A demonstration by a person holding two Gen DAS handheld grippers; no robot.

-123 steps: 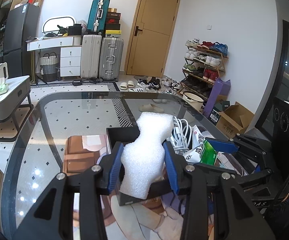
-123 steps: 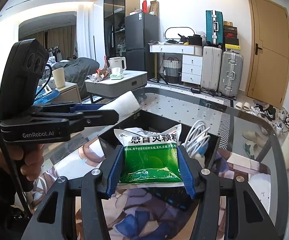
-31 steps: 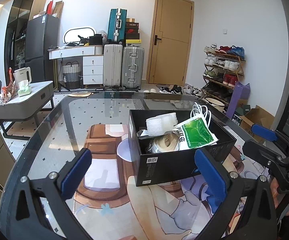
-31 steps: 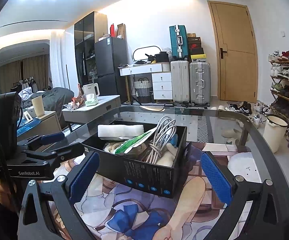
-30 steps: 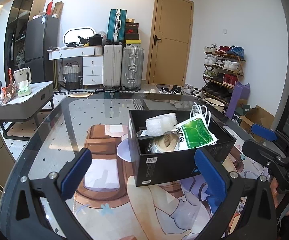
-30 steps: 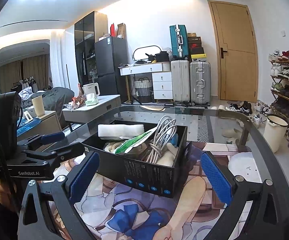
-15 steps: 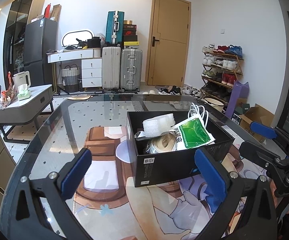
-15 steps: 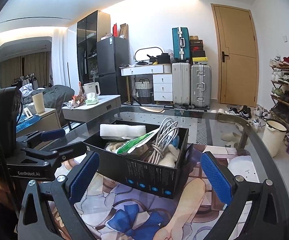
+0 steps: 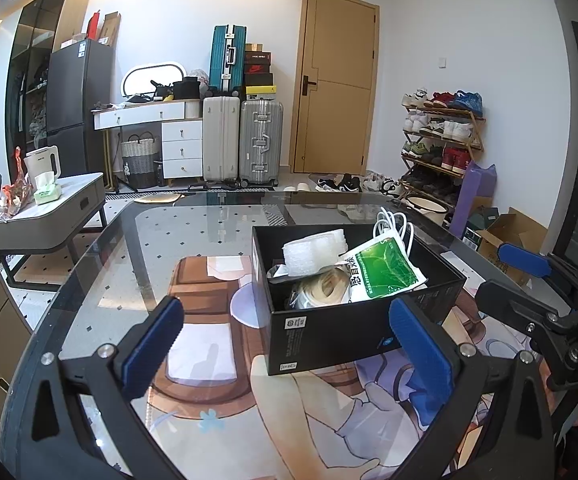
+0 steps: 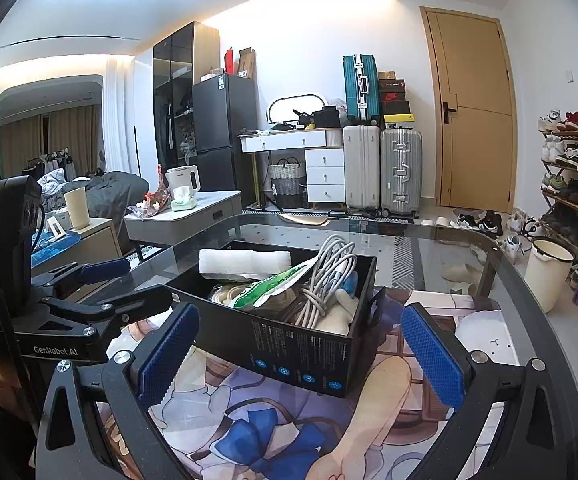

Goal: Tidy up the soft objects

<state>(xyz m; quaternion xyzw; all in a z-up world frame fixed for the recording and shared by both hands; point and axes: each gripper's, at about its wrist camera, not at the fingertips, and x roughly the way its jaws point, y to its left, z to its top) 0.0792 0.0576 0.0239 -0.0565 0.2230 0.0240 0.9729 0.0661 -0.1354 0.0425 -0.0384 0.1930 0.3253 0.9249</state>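
A black box (image 9: 353, 332) stands on the printed mat on the glass table; it also shows in the right wrist view (image 10: 301, 352). Inside lie a white foam piece (image 9: 315, 246) (image 10: 245, 261), a green packet (image 9: 385, 268) (image 10: 269, 286), a coiled white cable (image 9: 395, 222) (image 10: 329, 276) and a tape roll (image 9: 323, 288). My left gripper (image 9: 287, 344) is open and empty, held back from the box's near wall. My right gripper (image 10: 297, 354) is open and empty, on the box's other side. Each gripper shows in the other's view: the right one (image 9: 529, 280) and the left one (image 10: 101, 280).
The printed mat (image 9: 209, 344) covers the near part of the glass table (image 9: 161, 236). Beyond the table are a low grey side table (image 9: 45, 216), suitcases (image 9: 243, 140), a door (image 9: 335, 84) and a shoe rack (image 9: 441, 140).
Four seconds ago the left gripper held the foam and the right the green packet over the box. Both items now lie in the box; both grippers are open, drawn back and slightly raised.
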